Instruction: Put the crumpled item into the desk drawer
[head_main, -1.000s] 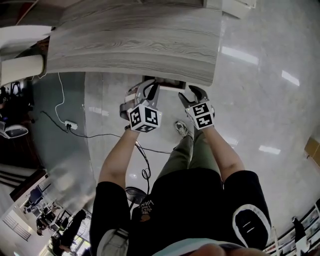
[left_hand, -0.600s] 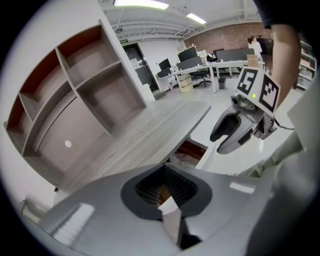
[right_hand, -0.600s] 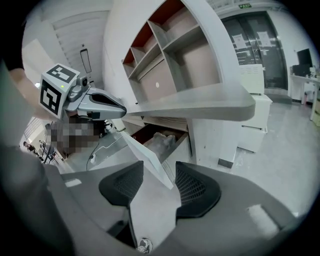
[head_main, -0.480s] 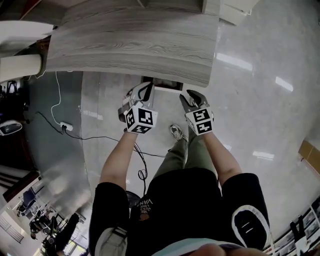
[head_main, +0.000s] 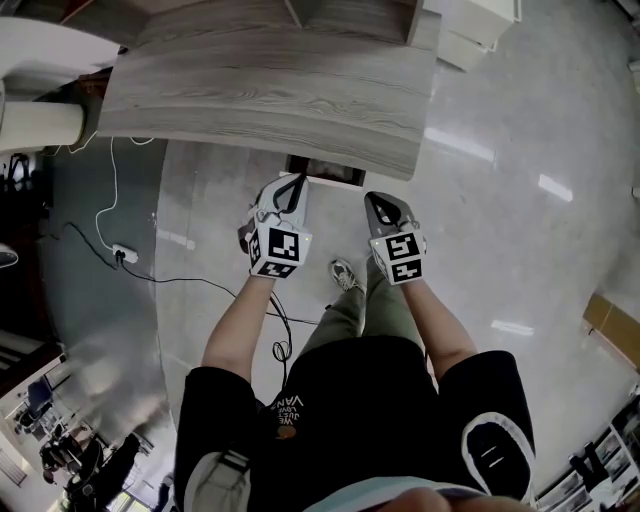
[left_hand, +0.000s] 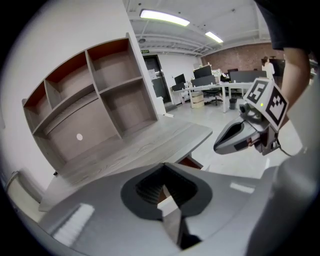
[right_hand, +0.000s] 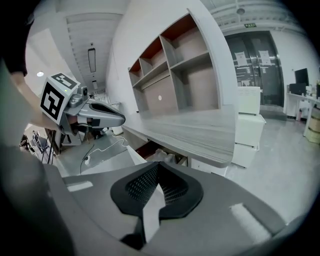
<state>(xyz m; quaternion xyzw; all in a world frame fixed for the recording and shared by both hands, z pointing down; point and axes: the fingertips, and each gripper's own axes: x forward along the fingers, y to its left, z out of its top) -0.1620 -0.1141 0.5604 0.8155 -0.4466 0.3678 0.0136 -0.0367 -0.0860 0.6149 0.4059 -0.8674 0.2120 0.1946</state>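
Observation:
The desk drawer (head_main: 322, 168) stands open under the front edge of the grey wooden desk (head_main: 270, 100). In the right gripper view a pale crumpled item (right_hand: 163, 156) lies inside the drawer (right_hand: 145, 150). My left gripper (head_main: 291, 187) hovers just in front of the drawer, shut and empty; its jaw tips (left_hand: 166, 202) meet. My right gripper (head_main: 384, 206) hangs beside it, a little to the right. Its jaws (right_hand: 152, 197) have just been closing and now stand shut with nothing between them. Each gripper shows in the other's view: the right gripper (left_hand: 240, 137), the left gripper (right_hand: 97, 115).
Open shelf compartments (right_hand: 180, 75) rise at the back of the desk. A white cabinet (right_hand: 247, 135) stands at the desk's right end. A power strip and cables (head_main: 125, 255) lie on the shiny floor at the left. The person's legs and shoe (head_main: 345, 272) are below the grippers.
Both grippers have risen and drawn a little nearer the desk edge. The right jaws went from open to shut. The left gripper has rolled.

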